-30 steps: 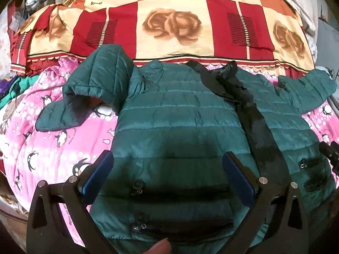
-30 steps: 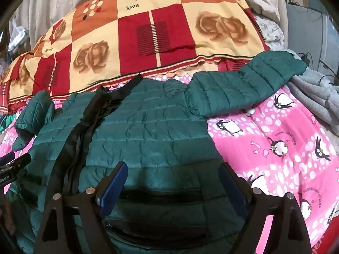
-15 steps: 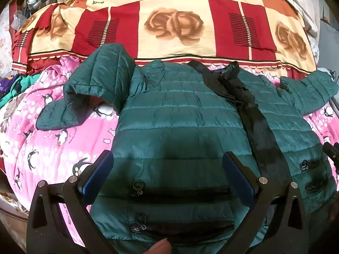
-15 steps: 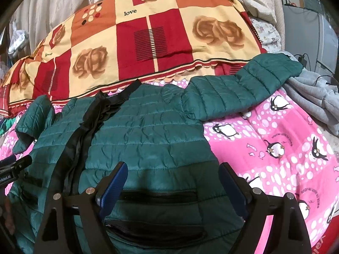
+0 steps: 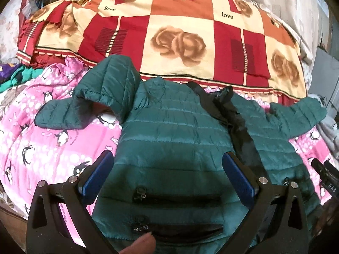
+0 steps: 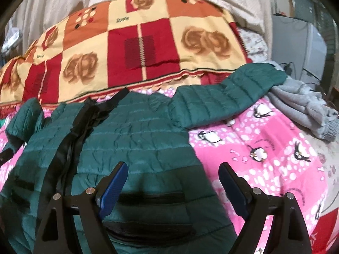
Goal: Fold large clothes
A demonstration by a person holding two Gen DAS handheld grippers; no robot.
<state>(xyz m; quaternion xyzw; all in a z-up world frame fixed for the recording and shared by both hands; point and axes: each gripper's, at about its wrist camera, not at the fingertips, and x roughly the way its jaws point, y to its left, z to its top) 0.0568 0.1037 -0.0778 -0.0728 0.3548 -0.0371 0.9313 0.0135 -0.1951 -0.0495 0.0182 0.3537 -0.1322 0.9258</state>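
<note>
A dark green quilted jacket (image 5: 173, 139) lies front up on a pink penguin blanket (image 5: 48, 148), black zipper placket running down its middle. Its left sleeve (image 5: 89, 101) is bent and bunched; its right sleeve (image 6: 228, 95) stretches out to the right. My left gripper (image 5: 167, 169) is open and empty, above the jacket's lower left panel with its zip pockets. My right gripper (image 6: 172, 180) is open and empty, above the jacket's lower right edge (image 6: 148, 152), where it meets the blanket (image 6: 264, 152).
A red, orange and cream rose-patterned quilt (image 5: 180, 36) is heaped behind the jacket. A grey garment (image 6: 303, 105) lies at the right by the sleeve end. The right gripper's tip (image 5: 324, 175) shows at the left wrist view's right edge.
Both grippers have tilted up and pulled back a little, so the jacket sits lower in both views and more of the quilt shows. Both stay open. The jacket has not moved.
</note>
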